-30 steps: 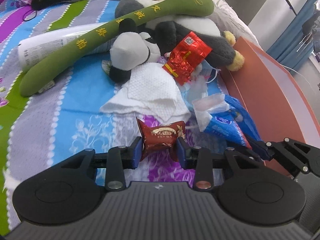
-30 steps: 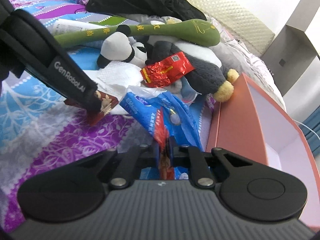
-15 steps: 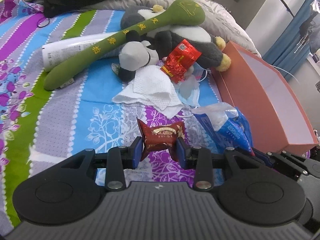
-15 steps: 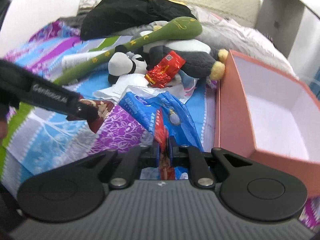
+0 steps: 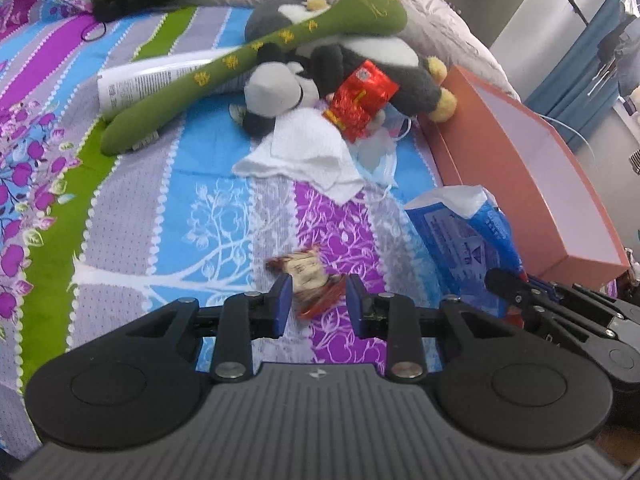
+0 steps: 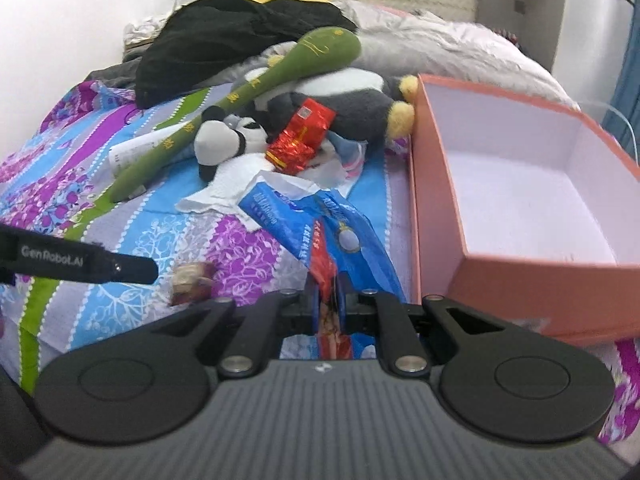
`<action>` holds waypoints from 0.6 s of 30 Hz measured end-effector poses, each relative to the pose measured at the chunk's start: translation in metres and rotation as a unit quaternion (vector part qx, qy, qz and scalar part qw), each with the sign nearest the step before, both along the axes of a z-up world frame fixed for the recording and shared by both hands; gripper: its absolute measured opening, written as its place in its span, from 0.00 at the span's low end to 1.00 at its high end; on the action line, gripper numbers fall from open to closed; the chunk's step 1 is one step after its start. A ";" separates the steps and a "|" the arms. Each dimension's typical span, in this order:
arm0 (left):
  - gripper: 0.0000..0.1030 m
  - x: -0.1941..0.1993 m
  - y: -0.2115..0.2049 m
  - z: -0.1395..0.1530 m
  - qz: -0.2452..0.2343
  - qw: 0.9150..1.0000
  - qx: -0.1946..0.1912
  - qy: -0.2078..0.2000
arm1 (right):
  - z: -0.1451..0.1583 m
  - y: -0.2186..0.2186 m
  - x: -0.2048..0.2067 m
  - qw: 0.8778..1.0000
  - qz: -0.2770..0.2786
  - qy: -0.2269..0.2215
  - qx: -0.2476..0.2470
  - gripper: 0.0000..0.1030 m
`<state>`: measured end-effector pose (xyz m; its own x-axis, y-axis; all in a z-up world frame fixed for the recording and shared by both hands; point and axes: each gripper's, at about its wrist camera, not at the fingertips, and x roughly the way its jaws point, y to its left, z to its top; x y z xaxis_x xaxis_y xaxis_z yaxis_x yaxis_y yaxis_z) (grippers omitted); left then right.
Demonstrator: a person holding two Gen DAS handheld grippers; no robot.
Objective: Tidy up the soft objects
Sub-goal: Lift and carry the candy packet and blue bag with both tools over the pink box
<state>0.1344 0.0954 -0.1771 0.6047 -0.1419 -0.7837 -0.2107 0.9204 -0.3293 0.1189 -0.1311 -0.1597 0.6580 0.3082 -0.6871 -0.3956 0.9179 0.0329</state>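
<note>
A small dark red snack packet shows blurred and tilted just ahead of my left gripper. The jaws are closing, and the pads do not look pressed on it. In the right wrist view the snack packet sits past the tip of the left gripper, apart from it. My right gripper is shut on a blue plastic tissue pack, which trails forward over the bedspread. The tissue pack and the right gripper show low on the right in the left wrist view.
An open orange box with a white inside stands to the right. Farther up the striped bedspread lie a panda plush, a long green plush, a red foil packet, a white tissue, a face mask and black clothing.
The snack packet, clamped upright between the left pads before, has tipped and slipped forward, and those jaws are narrower. Both cameras have pulled back from the pile. The right view has rolled level.
</note>
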 end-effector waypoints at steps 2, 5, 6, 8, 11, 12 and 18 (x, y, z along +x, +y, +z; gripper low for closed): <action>0.33 0.001 0.003 -0.005 -0.001 1.000 -0.005 0.009 | -0.003 -0.004 -0.001 1.000 -0.007 0.010 0.010 0.12; 0.35 0.004 0.004 -0.010 -0.006 1.000 -0.003 0.012 | -0.009 -0.006 -0.001 1.000 -0.008 0.021 0.022 0.12; 0.43 0.006 0.004 -0.012 -0.009 1.000 -0.001 0.016 | -0.012 -0.005 -0.001 0.999 -0.007 0.024 0.022 0.12; 0.52 0.010 0.003 -0.016 -0.012 1.000 0.004 0.020 | -0.015 -0.002 0.001 0.999 -0.004 0.030 0.024 0.12; 0.54 0.017 -0.001 -0.022 -0.019 0.999 0.021 0.023 | -0.020 0.000 0.002 0.999 -0.002 0.035 0.026 0.12; 0.55 0.020 -0.002 -0.025 -0.022 0.999 0.025 0.029 | -0.021 -0.001 0.004 0.999 -0.003 0.038 0.029 0.12; 0.63 0.039 -0.010 -0.040 -0.025 0.998 0.038 0.040 | -0.027 -0.009 0.008 0.998 -0.006 0.047 0.049 0.12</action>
